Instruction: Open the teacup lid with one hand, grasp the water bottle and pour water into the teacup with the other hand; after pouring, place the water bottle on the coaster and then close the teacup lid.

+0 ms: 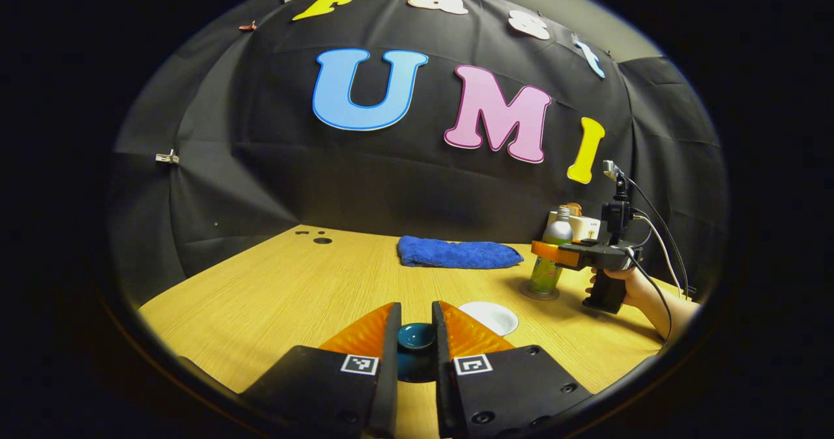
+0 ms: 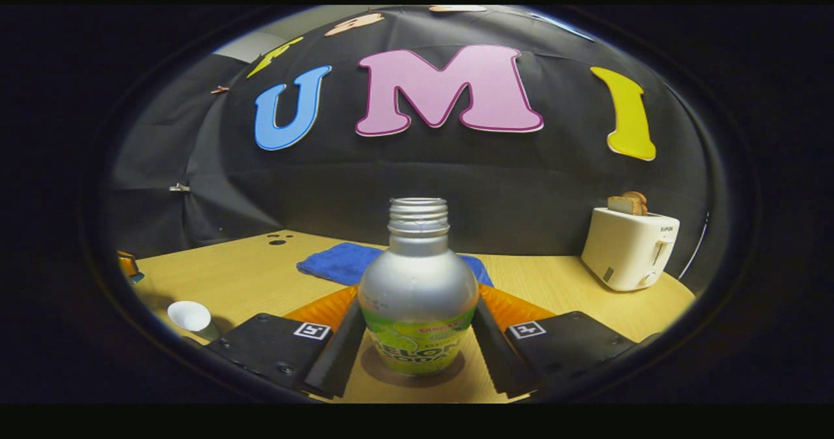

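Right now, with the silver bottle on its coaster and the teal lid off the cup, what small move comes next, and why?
Probably open the right gripper and let go: the silver green-labelled bottle stands upright on the round brown coaster, and the left gripper holds the teal lid beside the open white-lined teacup. Whether it holds water I cannot tell.

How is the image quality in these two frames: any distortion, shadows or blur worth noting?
Left gripper view: strong fisheye bend, the table edge curves; focus is sharp, and the water bottle casts a soft shadow. Right gripper view: same bowing, the bottle shows gentle sheen without harsh glare, and the toaster near the rim looks stretched.
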